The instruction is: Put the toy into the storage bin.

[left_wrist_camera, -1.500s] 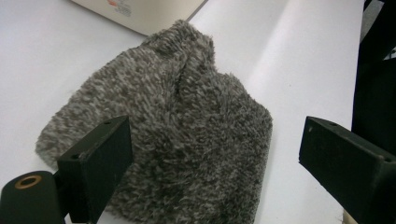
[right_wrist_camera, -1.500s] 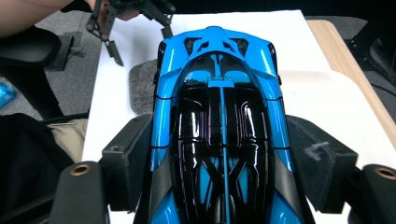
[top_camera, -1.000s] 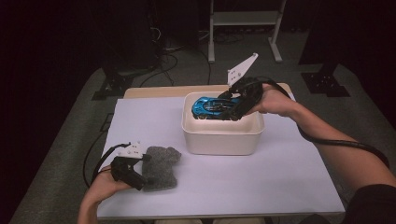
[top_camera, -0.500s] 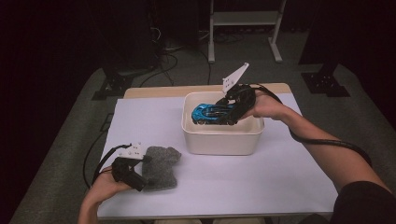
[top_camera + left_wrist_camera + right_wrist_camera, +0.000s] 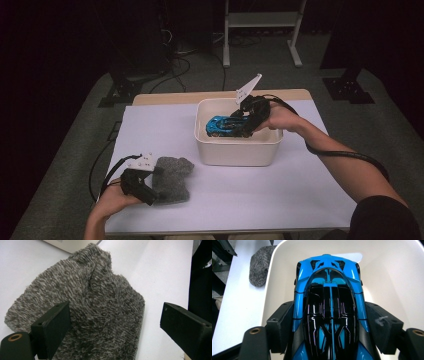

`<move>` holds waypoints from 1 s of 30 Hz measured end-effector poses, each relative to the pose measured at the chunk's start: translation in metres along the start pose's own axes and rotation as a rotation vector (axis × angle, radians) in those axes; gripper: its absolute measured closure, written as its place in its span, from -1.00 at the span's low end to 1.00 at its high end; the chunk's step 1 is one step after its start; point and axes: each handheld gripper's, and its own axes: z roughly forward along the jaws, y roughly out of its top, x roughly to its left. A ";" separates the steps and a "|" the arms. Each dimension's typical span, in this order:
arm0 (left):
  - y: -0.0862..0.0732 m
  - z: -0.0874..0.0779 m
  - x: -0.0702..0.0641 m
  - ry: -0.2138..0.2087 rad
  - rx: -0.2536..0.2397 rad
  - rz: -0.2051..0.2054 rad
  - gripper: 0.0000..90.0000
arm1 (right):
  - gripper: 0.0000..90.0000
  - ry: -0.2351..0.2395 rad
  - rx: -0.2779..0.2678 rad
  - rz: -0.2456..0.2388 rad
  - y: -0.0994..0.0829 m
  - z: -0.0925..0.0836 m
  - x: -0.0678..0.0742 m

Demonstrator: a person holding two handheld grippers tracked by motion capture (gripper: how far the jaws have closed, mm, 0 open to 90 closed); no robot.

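Note:
A blue and black toy car (image 5: 226, 125) (image 5: 329, 307) hangs inside the cream tub (image 5: 235, 150), nose toward the tub's left wall. My right gripper (image 5: 246, 123) (image 5: 329, 325) is shut on the car's flanks, reaching in from the tub's right rim. A fluffy grey cloth (image 5: 171, 177) (image 5: 82, 310) lies on the white table sheet at the front left. My left gripper (image 5: 150, 192) (image 5: 115, 322) rests at the cloth's left edge, open, one jaw over the fluff and the other over bare sheet.
The white sheet (image 5: 280, 195) covers the table, whose wooden far edge (image 5: 165, 98) shows behind it. Cables trail from both grippers. A metal stand (image 5: 260, 30) and dark equipment stand on the floor beyond.
My right gripper has carried the car down from above the tub's rim into the tub. The left gripper and the cloth have stayed put.

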 end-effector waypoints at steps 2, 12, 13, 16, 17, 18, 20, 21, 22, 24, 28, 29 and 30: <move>0.000 0.000 0.000 -0.001 -0.001 0.002 -0.80 | -0.40 -0.001 0.007 0.004 -0.001 0.003 -0.001; 0.000 -0.001 0.000 -0.005 -0.006 -0.002 -0.80 | -0.40 0.018 0.028 0.015 -0.003 0.017 -0.004; -0.001 0.000 0.000 -0.006 -0.006 -0.002 -0.80 | -0.40 0.018 0.031 0.012 -0.004 0.019 -0.005; -0.001 0.000 0.001 -0.006 -0.002 -0.001 -0.80 | -0.40 0.016 0.035 0.018 -0.005 0.022 -0.006; -0.001 0.000 0.001 -0.006 -0.001 -0.001 -0.80 | -0.40 0.016 0.038 0.021 -0.005 0.023 -0.006; -0.001 0.000 0.001 -0.004 -0.001 -0.003 -0.80 | -0.40 0.016 0.038 0.021 -0.005 0.023 -0.006; -0.001 -0.001 0.001 -0.004 -0.003 -0.003 -0.80 | -0.40 0.019 0.044 0.019 -0.005 0.026 -0.008; -0.001 -0.001 0.001 -0.004 -0.005 -0.005 -0.80 | -0.40 0.019 0.046 0.021 -0.004 0.028 -0.008; -0.001 -0.002 0.001 -0.004 -0.007 -0.004 -0.80 | -0.40 0.026 0.050 0.024 -0.004 0.029 -0.009; -0.001 -0.002 0.001 -0.003 -0.008 -0.001 -0.80 | -0.40 0.024 0.058 0.023 -0.004 0.031 -0.010; -0.001 -0.003 0.001 -0.002 -0.010 -0.001 -0.80 | -0.40 0.031 0.065 0.025 -0.003 0.036 -0.012; -0.002 -0.003 0.001 -0.002 -0.011 -0.003 -0.80 | -0.40 0.032 0.068 0.027 -0.003 0.037 -0.012; -0.002 -0.003 0.001 -0.002 -0.010 -0.003 -0.80 | -0.40 0.034 0.068 0.027 -0.002 0.038 -0.012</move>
